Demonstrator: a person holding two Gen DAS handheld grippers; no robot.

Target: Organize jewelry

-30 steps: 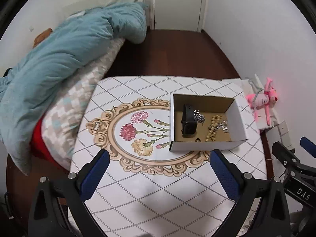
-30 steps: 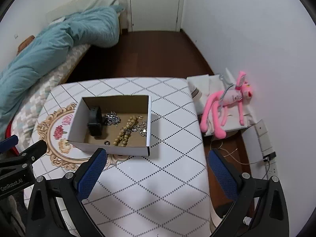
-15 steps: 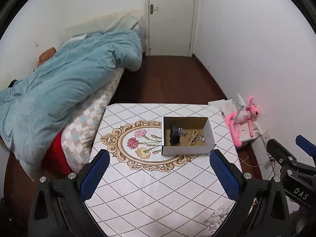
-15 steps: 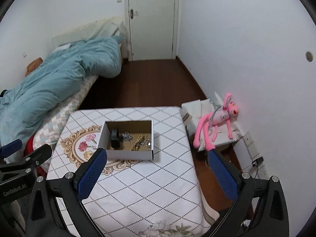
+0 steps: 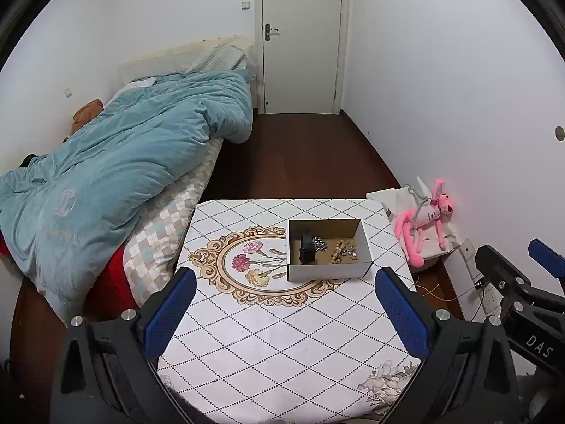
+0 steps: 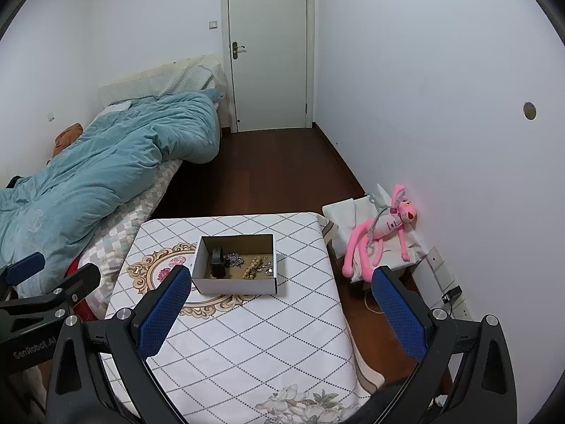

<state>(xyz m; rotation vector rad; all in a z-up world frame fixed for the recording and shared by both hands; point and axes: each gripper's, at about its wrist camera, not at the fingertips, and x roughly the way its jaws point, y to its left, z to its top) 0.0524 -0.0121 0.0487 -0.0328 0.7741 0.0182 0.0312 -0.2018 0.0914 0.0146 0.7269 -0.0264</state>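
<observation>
Both grippers hang high above the table [image 5: 282, 335], well back from the work; the left gripper [image 5: 282, 314] stands wide with nothing between its blue pads, and the right gripper [image 6: 282, 314] is just as wide and just as empty. The box [image 5: 328, 275] sits toward the far right of the table, partly over the flowered oval print; inside it lie a dark watch [image 5: 306, 251] at the left, a silvery cluster [image 5: 319, 243] beside it, a string of beads [image 5: 337, 251] further right, and some small shiny pieces [image 5: 350, 252] touching the beads; I cannot tell the pieces apart more finely than that from this height. Everything I can see of the jewelry is already in the box and the cloth around it looks bare; so I judge the gathering done, or else a sorting inside the box not yet begun. If more is wanted, the next move calls for coming down low over the box, choosing one piece, and closing narrowly on it; the beads and shiny pieces lie tangled close, so a careless pinch may lift two at once. A pink toy [image 6: 385, 233] lies off the table to the right, no part of this.
</observation>
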